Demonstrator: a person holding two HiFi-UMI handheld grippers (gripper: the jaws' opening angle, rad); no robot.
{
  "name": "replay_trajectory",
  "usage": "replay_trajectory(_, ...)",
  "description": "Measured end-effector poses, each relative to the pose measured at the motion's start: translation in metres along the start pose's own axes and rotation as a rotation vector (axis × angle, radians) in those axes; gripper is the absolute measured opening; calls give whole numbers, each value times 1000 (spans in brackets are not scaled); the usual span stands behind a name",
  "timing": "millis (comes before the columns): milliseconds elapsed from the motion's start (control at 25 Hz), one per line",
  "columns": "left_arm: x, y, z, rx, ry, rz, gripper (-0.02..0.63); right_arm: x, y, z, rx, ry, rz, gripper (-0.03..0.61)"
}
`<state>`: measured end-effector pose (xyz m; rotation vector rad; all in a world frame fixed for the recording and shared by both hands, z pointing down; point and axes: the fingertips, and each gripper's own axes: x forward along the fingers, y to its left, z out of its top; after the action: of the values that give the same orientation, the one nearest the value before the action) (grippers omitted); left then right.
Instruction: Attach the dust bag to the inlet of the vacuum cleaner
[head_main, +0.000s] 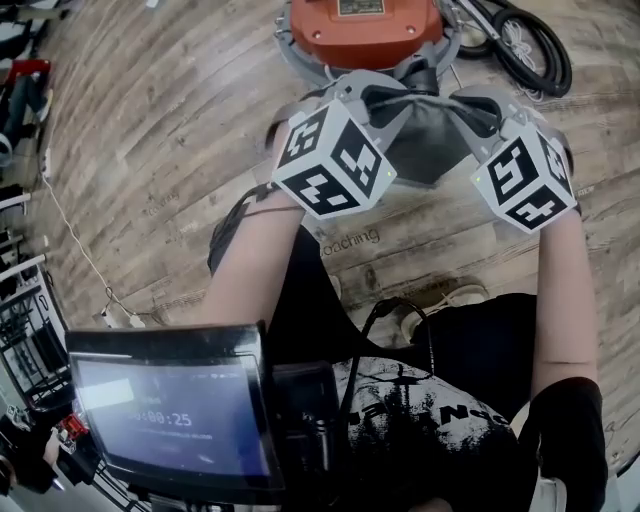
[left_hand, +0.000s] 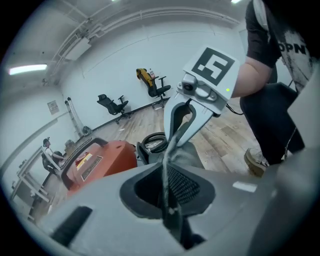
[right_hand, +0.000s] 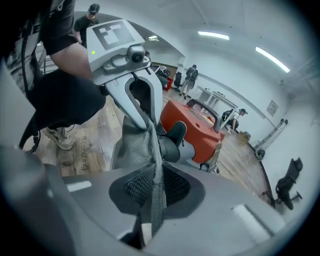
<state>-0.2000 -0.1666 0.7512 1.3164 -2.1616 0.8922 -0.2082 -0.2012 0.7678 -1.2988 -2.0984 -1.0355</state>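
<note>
Plainly, the left claw and right claw are each pinching opposite edges of the dust bag, hanging at twelve o'clock beside the vacuum cleaner; likely light, floppy cloth, it is needing rim grips.

Cool, even light comes from ceiling strips above me, so shadows on the wooden floor are soft. My two gripper views bulge and darken to black at their round edges, and whatever sits nearest the lens is blurred.
</note>
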Motion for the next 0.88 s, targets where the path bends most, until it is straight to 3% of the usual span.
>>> replay_trajectory(240,-2,-6,-26,-103,-16,-14,25,-2,0,27,-75,-42,-35,40)
replay_trajectory(400,4,2,-18,-73,23,-18,29,-1,-2,14,-4,-30,0,37)
replay_trajectory(560,6,6,0,-76,2,6,38,2,-4,-4,40,22,29,37)
replay_trajectory(720,5,5,-8,-134,-24,-12,35,4,-4,2,-57,12,-19,41)
replay_trajectory(880,5,1,-26,-149,12,-37,29,2,-1,21,-103,-45,-40,38)
